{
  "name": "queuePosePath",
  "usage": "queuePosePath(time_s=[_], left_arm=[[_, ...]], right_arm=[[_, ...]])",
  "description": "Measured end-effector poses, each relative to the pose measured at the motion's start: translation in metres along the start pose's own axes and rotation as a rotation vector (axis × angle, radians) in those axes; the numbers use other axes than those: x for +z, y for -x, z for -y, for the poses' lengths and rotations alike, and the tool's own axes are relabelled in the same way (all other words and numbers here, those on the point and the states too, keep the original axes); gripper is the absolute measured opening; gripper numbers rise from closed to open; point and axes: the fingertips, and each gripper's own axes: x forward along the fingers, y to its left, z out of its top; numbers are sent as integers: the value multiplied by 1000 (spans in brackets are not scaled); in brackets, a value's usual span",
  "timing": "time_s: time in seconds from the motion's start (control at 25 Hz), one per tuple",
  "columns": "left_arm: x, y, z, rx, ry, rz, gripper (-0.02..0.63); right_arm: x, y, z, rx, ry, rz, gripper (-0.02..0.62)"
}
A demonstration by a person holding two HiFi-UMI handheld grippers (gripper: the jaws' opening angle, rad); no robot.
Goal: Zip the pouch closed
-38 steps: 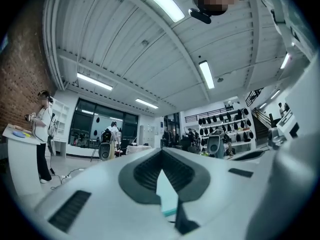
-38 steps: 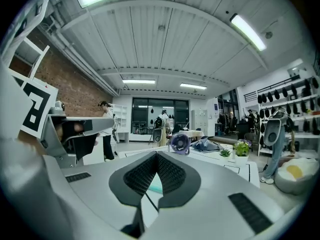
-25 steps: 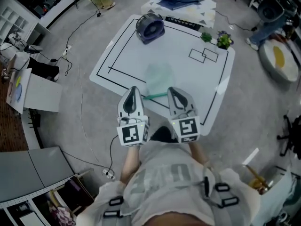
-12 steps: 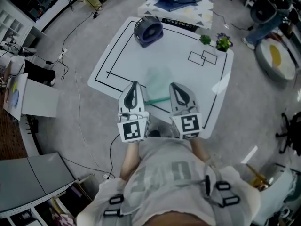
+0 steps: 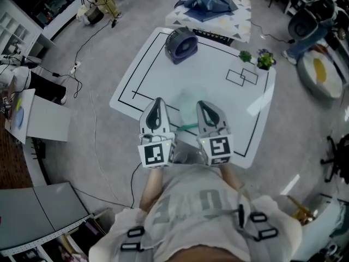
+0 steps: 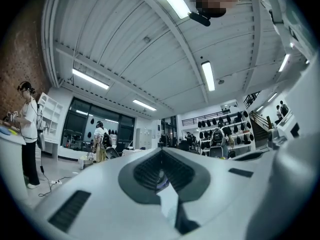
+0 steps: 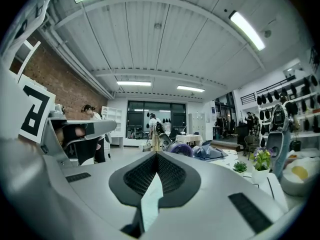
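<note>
Pouch at risk of skidding

Left claw and right claw are both clamped shut on nothing. The pouch lies flat on the white counter between and just beyond their tips. Unopened, they would likely shove it rather than pinch the zipper.

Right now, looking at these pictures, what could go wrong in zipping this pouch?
1. Both the left gripper and right gripper are shut; brought down like that, they would likely shove the pouch rather than pinch it.
2. The pouch is pale and thin on the white table, near its front edge; a one-sided pull might slide it off.
</note>
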Motion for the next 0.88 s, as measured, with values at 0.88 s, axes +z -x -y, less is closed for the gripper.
queuePosePath(time_s=[0.88], left_arm=[[-16, -23, -46, -56, -28, -57, 11]], right_arm=[[-3, -39, -11, -49, -11, -33, 8]])
